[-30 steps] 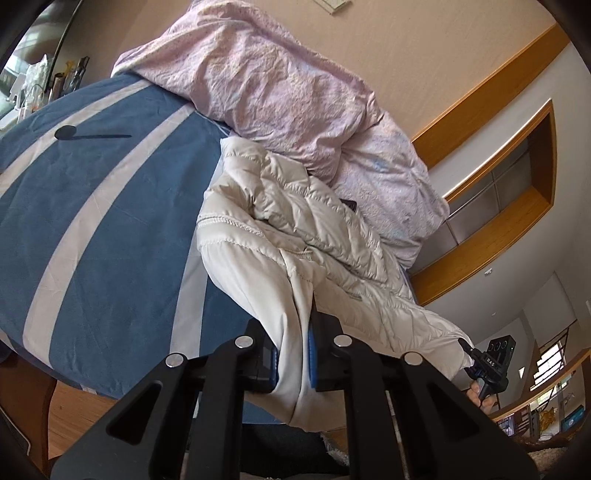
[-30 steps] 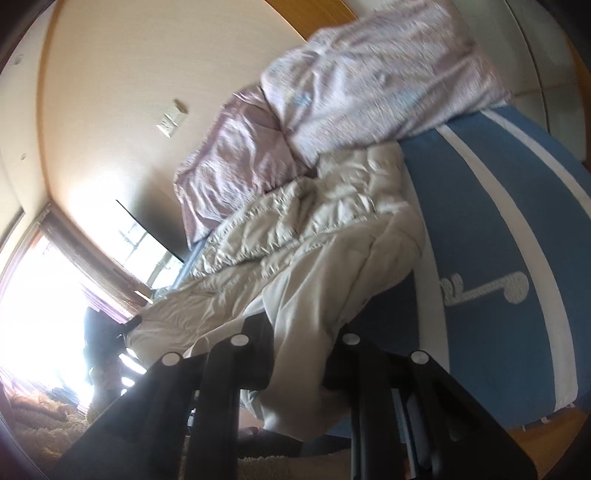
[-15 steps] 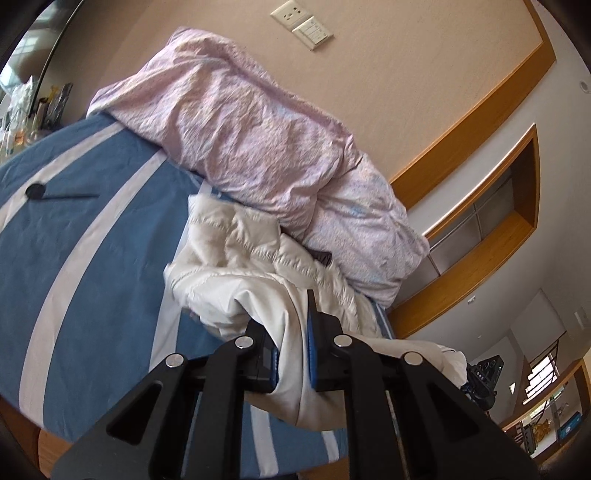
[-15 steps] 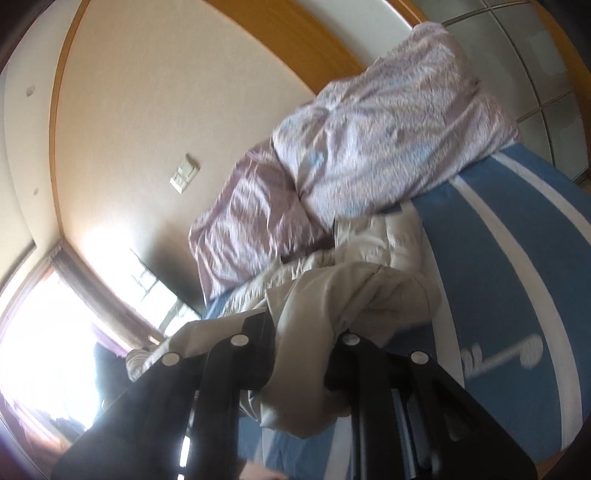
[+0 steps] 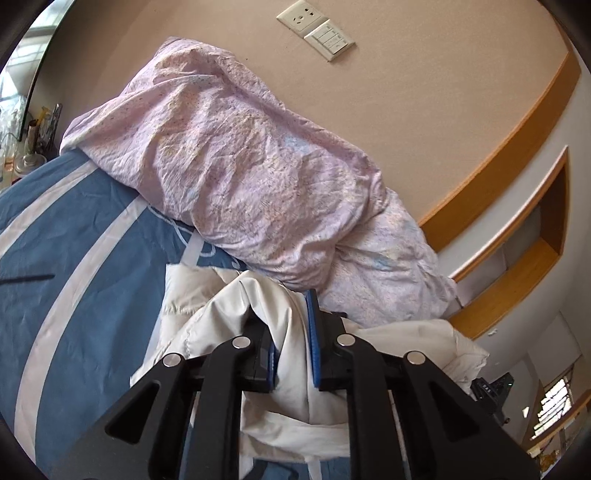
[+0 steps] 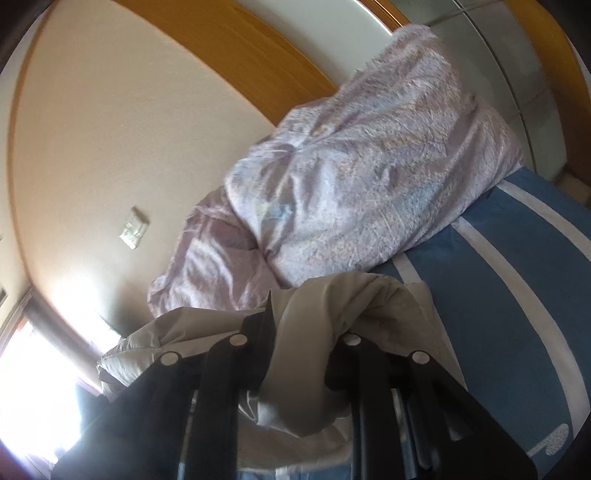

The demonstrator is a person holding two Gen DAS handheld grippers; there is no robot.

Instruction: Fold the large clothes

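Note:
A cream padded jacket (image 5: pixel 229 295) lies bunched on the blue bed cover with white stripes (image 5: pixel 74 258). My left gripper (image 5: pixel 291 332) is shut on a fold of the jacket, the cloth pinched between its blue pads and hanging below them. In the right wrist view the same jacket (image 6: pixel 332 306) is draped over my right gripper (image 6: pixel 299 339), which is shut on another fold of it. Both grippers hold the cloth above the bed, close to the pink quilt. The other gripper shows small and dark at the lower right of the left wrist view.
A crumpled pink quilt (image 5: pixel 258 177) is heaped along the wall at the head of the bed, also in the right wrist view (image 6: pixel 369 192). A socket and switch plate (image 5: pixel 317 27) sit on the beige wall. Wooden trim and a recessed shelf (image 5: pixel 524 258) lie to the right.
Both grippers have carried the jacket's edge up and forward toward the pink quilt. The jacket, spread long a second ago, is now doubled over itself and much shorter in view.

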